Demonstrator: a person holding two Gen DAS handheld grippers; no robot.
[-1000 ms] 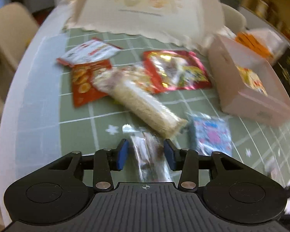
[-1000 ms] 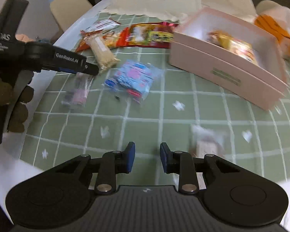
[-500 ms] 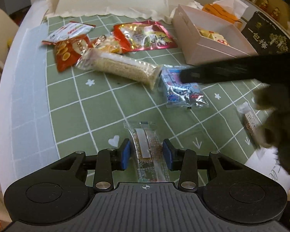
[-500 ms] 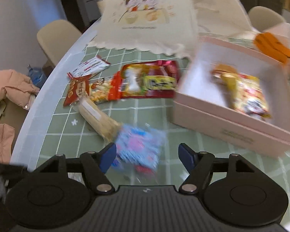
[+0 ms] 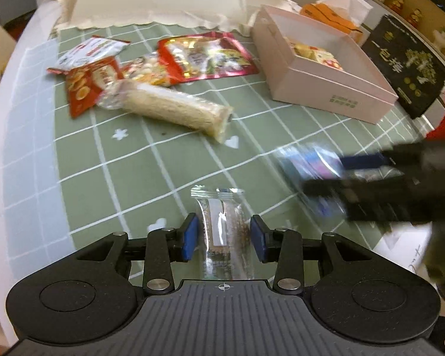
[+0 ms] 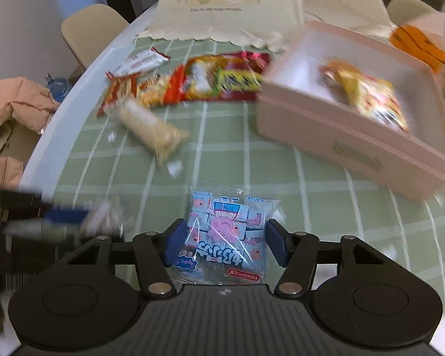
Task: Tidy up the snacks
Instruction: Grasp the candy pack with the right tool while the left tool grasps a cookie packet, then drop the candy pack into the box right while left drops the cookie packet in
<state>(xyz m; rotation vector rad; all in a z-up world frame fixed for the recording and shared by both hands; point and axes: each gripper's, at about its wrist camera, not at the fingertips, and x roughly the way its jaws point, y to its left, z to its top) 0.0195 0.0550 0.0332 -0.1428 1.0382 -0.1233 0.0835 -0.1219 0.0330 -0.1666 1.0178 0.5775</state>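
Left tool (image 5: 224,237) stands parted around a clear-wrapped bar (image 5: 222,225) lying between its fingers on the counter (image 5: 103,178). Right tool (image 6: 227,244) is spread wide astride a blue candy packet (image 6: 227,237); the pink box (image 6: 341,136) lies far right.

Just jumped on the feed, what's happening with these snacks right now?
A person is sorting snacks on the green checked tablecloth with two handheld grippers. The left gripper is open around a small clear-wrapped bar, its fingers apart on either side. The right gripper is open around the blue Peppa Pig candy bag. Neither looks clamped yet. The pink box holds one yellow packet; the rice cracker roll and red packets lie on the cloth.
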